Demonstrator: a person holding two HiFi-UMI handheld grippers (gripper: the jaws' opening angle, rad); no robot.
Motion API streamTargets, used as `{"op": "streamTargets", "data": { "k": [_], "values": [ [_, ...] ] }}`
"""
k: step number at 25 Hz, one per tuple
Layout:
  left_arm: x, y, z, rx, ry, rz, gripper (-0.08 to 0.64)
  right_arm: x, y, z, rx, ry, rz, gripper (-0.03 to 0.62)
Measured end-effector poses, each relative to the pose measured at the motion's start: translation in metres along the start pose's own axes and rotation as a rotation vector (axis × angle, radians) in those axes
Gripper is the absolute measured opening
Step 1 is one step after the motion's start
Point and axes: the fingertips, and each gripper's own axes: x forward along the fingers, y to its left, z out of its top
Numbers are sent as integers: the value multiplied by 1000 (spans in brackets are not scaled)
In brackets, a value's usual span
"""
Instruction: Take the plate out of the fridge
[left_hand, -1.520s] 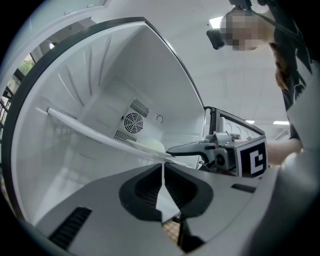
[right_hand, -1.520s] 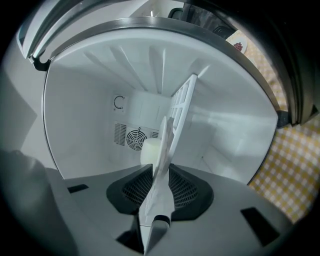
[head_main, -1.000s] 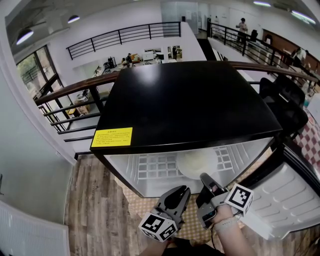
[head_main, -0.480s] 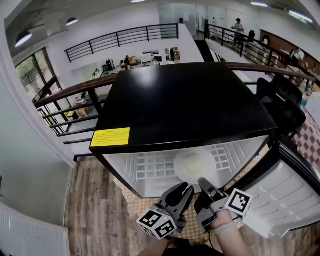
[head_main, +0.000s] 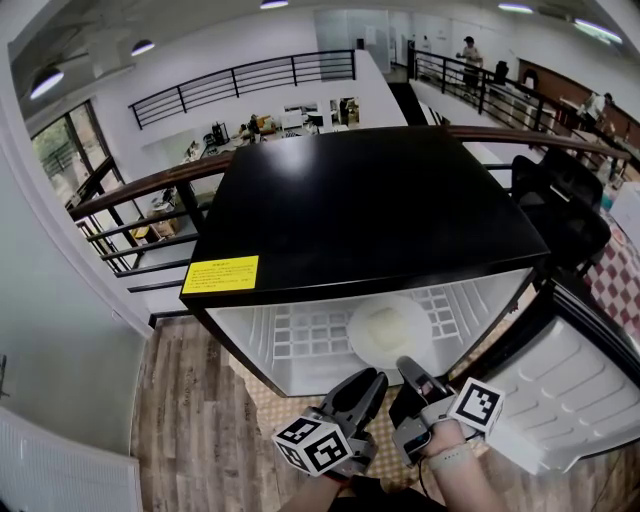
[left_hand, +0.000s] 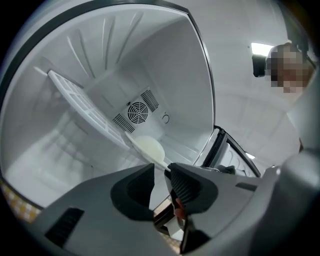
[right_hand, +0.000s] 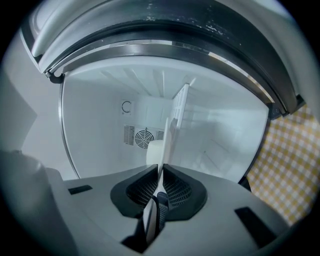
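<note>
White round plate (head_main: 390, 330) lies on the white grid shelf (head_main: 300, 335) inside the open black-topped fridge (head_main: 370, 200). Our right gripper (head_main: 405, 363) is clamped on its near rim; our left gripper (head_main: 370, 377) stands agape just beside, holding nothing. Held by 1 thin edge, it could droop or slip when drawn. We cannot see how deep the pads bite.

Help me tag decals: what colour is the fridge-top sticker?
The rectangular sticker is yellow; head view shows it best.
</note>
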Motion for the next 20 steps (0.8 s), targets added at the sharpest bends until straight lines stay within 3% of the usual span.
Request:
{"op": "streamTargets", "data": {
  "k": [10, 12, 14, 20],
  "values": [
    [7, 0, -4, -8, 14, 29, 95, -1, 0, -2, -80, 36, -3, 55],
    [7, 1, -5, -3, 20, 29, 95, 0, -2, 4, -72, 22, -16, 66],
    [7, 1, -6, -4, 23, 27, 95, 2, -6, 9, -53, 15, -22, 127],
    [6, 0, -8, 7, 38, 25, 95, 12, -11, 10, 4, 36, -27, 129]
  ]
}}
